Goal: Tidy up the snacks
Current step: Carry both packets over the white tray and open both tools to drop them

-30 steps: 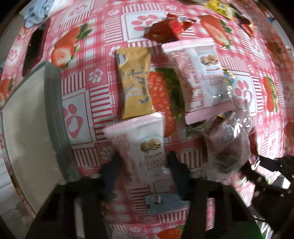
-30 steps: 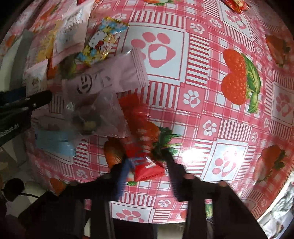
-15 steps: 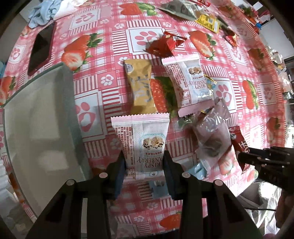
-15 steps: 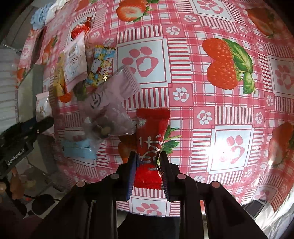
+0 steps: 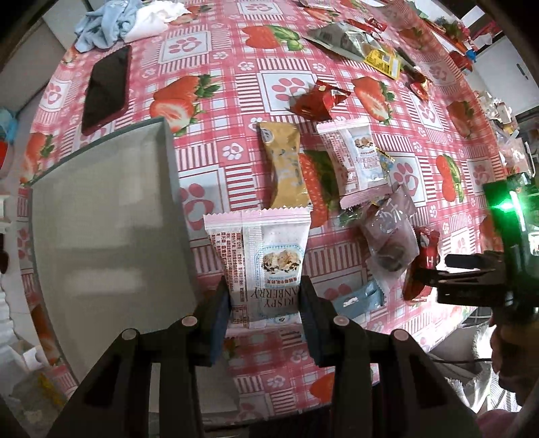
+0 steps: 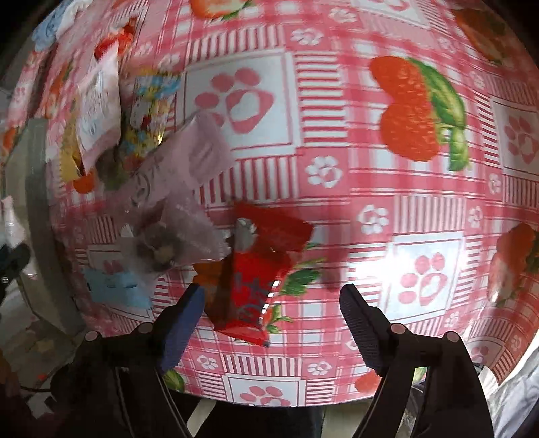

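Observation:
My left gripper (image 5: 266, 303) is shut on a pink and white cranberry snack packet (image 5: 262, 259) and holds it above the table, just right of the grey tray (image 5: 101, 222). My right gripper (image 6: 269, 313) is open; a red snack packet (image 6: 252, 283) hangs tilted between its jaws, near the left one, blurred. The right gripper also shows at the right edge of the left wrist view (image 5: 434, 273) with the red packet (image 5: 422, 259) at its tip. Other packets lie on the strawberry tablecloth: a yellow one (image 5: 286, 168), a second pink cranberry one (image 5: 357, 161), a translucent pink one (image 5: 390, 236), a light blue one (image 5: 357, 300).
A dark phone (image 5: 107, 87) lies beyond the tray. Crumpled blue and white cloth (image 5: 118, 20) sits at the far left. A red wrapper (image 5: 316, 101) and several more packets (image 5: 353, 40) lie farther back. The table's near edge (image 6: 269, 407) is just below my right gripper.
My left gripper closed on the cranberry packet and lifted it. My right gripper closed on the red packet, lifted it, then opened its jaws wide; the red packet is now loose and tilted.

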{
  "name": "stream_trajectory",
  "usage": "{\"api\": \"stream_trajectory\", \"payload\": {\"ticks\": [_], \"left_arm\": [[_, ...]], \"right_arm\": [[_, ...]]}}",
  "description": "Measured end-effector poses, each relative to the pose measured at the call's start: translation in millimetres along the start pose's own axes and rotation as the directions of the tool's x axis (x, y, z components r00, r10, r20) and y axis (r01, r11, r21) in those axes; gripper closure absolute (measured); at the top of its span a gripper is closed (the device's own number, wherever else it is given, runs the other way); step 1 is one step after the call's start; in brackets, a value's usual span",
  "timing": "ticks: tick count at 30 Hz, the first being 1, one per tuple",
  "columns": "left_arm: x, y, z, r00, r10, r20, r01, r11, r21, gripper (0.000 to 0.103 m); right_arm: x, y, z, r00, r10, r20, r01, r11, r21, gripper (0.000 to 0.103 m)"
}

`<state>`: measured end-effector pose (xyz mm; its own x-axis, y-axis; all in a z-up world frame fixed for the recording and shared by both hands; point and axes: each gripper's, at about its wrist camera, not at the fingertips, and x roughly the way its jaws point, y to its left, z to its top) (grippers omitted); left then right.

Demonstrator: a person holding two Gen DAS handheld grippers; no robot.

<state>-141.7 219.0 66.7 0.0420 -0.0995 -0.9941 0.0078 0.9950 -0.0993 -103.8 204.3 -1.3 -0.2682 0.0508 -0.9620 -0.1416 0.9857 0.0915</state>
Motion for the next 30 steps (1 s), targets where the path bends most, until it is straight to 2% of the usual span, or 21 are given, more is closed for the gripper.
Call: {"api": "stream_trajectory", "payload": {"ticks": [1, 3, 4, 5, 9, 13, 17, 21, 26, 30], "left_arm": [[-1, 2, -4, 1.0, 0.001, 0.001, -0.001, 1.0, -0.003, 0.061], [-5, 7, -5, 1.0, 0.007, 0.005, -0.007, 1.0, -0.01, 0.061], [-6, 9, -6, 1.0, 0.006, 0.007, -0.006, 1.0, -0.018, 0.061], [-7, 12, -6, 1.0, 0.006, 0.009, -0.006, 1.0, -0.028, 0.061], [-15, 27, -6, 1.0, 0.015, 0.023, -0.013, 0.998, -0.066, 0.061], [-22, 40, -7, 0.999, 0.016, 0.046, -0.012, 0.995, -0.1, 0.061], [-27, 53, -12, 0.998, 0.016, 0.063, -0.007, 0.99, -0.142, 0.061], [-32, 68, -17, 0.996, 0.021, 0.082, -0.005, 0.982, -0.188, 0.061], [-36, 91, -30, 0.994, 0.049, 0.098, -0.025, 0.971, -0.239, 0.061], [-36, 112, -44, 0.993, 0.087, 0.086, -0.06, 0.96, -0.274, 0.061]], "right_arm": [[5, 4, 0, 0.999, -0.027, -0.019, 0.027, 1.0, -0.006, 0.036], [6, 6, -8, 0.996, -0.092, 0.0, 0.092, 0.995, -0.034, 0.045], [4, 7, -10, 0.995, -0.095, 0.008, 0.095, 0.994, -0.049, 0.057], [3, 7, -11, 0.995, -0.095, 0.012, 0.096, 0.994, -0.056, 0.081], [-4, 5, -19, 0.998, -0.055, 0.018, 0.056, 0.998, -0.041, 0.082], [-33, -8, -24, 0.997, 0.046, 0.065, -0.045, 0.999, -0.021, 0.082], [-61, -5, -19, 0.991, 0.088, 0.101, -0.083, 0.995, -0.057, 0.082], [-82, 24, 1, 0.986, 0.119, 0.12, -0.104, 0.986, -0.128, 0.082], [-91, 92, 10, 0.982, 0.151, 0.113, -0.118, 0.96, -0.254, 0.082], [-90, 148, 15, 0.982, 0.171, 0.083, -0.129, 0.922, -0.366, 0.082]]}}
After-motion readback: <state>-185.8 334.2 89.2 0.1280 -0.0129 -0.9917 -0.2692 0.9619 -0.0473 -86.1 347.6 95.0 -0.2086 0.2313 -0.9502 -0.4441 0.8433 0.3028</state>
